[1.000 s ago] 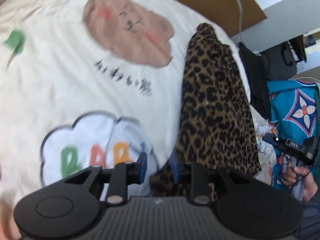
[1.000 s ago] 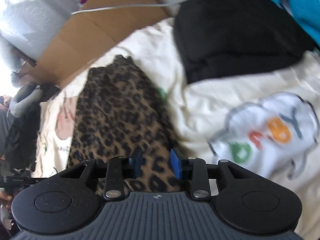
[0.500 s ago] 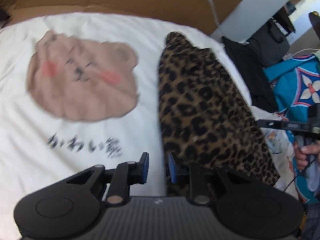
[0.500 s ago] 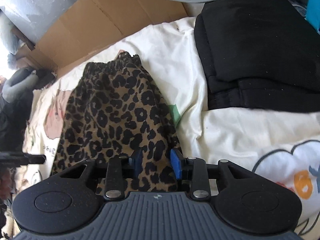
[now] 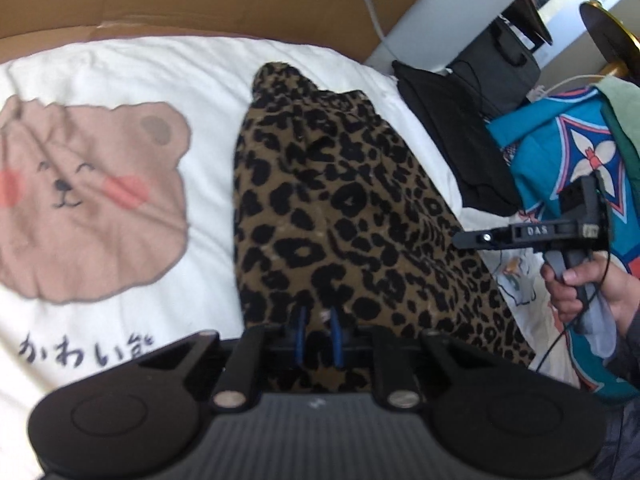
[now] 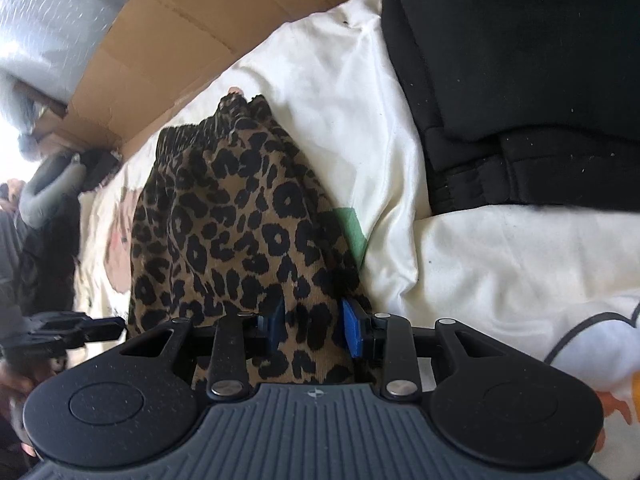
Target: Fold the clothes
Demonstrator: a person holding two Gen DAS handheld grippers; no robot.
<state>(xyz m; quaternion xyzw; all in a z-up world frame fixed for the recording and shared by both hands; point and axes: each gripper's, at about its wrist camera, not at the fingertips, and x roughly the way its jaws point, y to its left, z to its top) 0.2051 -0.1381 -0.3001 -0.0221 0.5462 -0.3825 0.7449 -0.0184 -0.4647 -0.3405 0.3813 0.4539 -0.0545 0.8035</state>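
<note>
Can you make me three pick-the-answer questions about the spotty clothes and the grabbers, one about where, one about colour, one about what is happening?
1. Where does the leopard-print garment lie?
A. on the white bear-print blanket
B. inside the cardboard box
C. on the floor

2. What colour are the pads on the gripper fingers?
A. red
B. blue
C. yellow

3. What is the right gripper doing?
A. hanging open over bare blanket
B. gripping the black folded clothes
C. standing with its jaws on either side of a bunch of the leopard cloth

Answers:
1. A, the garment is spread on the blanket beside the bear face.
2. B, the pads show blue in both wrist views.
3. C, leopard cloth fills the gap between the blue pads; the left gripper also has the near edge between its fingers.
</note>
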